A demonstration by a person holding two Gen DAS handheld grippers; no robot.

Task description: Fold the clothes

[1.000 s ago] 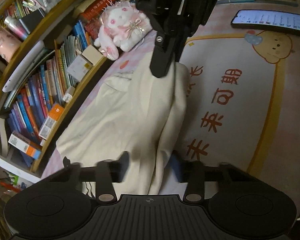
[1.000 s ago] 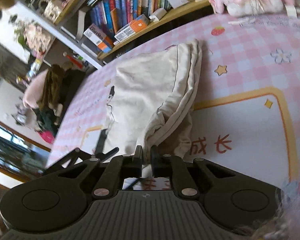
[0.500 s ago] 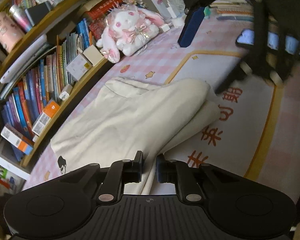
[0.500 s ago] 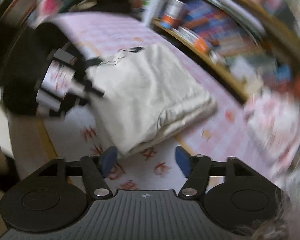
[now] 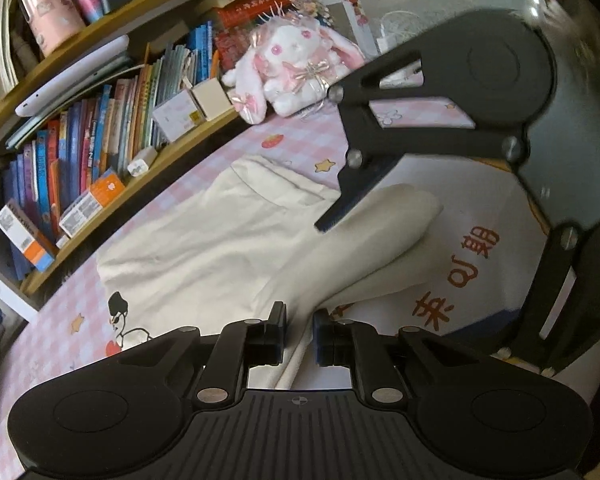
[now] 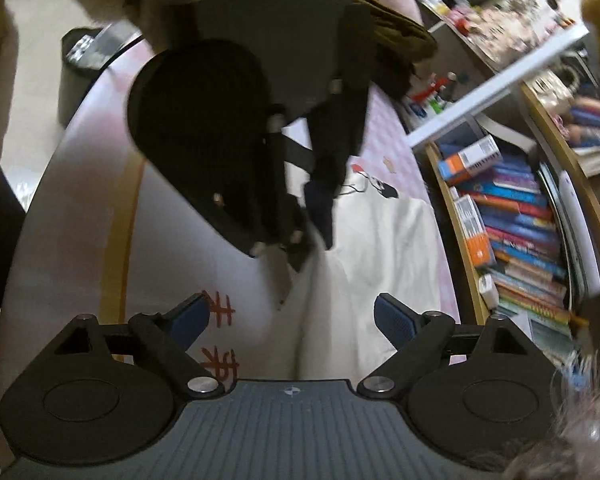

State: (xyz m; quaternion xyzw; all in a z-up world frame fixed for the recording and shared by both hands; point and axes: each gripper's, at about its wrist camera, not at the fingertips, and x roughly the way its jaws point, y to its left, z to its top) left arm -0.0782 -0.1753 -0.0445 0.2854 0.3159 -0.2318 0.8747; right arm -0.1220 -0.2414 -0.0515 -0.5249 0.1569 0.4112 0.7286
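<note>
A cream garment (image 5: 228, 240) lies partly folded on a pink checked mat with a white panel and red characters. My left gripper (image 5: 299, 336) is shut on the garment's near edge, with cloth pinched between its fingers. My right gripper (image 6: 292, 318) is open and empty, hovering over the garment's (image 6: 380, 240) folded end. It also shows in the left wrist view (image 5: 380, 168), with one finger above the fold at the far right. The left gripper (image 6: 304, 220) shows in the right wrist view, gripping the cloth.
A wooden bookshelf (image 5: 100, 168) full of books runs along the mat's left side. A pink and white plush rabbit (image 5: 292, 68) sits at the far end. In the right wrist view the shelf (image 6: 520, 240) is on the right and floor (image 6: 28, 120) lies beyond the left edge.
My right gripper let go of the garment, opened, and swung round to face the left gripper over the fold. My left gripper closed on the near edge of the cloth.
</note>
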